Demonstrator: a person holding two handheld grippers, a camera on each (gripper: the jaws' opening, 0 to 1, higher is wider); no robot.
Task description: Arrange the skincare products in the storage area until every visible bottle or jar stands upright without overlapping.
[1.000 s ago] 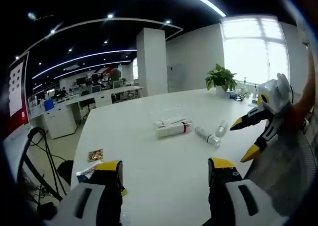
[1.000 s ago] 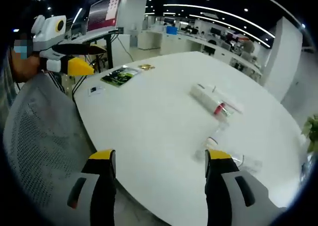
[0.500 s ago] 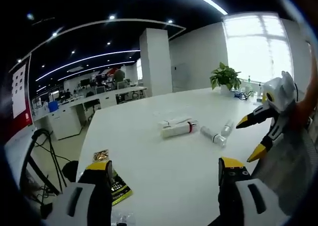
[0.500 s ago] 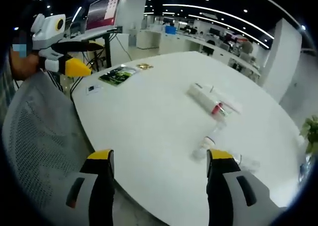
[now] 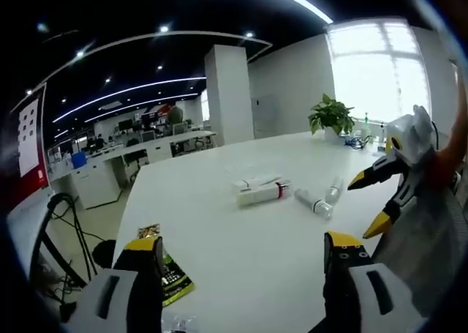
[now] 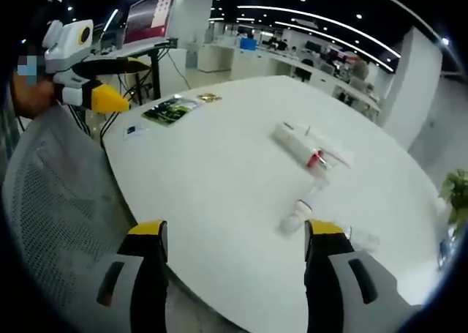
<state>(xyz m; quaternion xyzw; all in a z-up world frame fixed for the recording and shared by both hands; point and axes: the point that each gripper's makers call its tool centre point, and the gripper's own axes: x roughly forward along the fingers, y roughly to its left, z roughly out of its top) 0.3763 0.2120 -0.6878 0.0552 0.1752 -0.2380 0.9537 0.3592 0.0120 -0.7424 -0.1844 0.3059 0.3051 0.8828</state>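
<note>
1. In the left gripper view, the left gripper hovers over the near edge of the table, jaws wide apart and empty; a leaflet lies by it.
2. Mid-table, a white tube and two small bottles all lie on their sides, close together, well apart from both grippers.
3. Far right, the right gripper hangs spread and empty near the bottles.
4. Judgement: nothing is stood up yet; next, reach in and grip one bottle.
</note>
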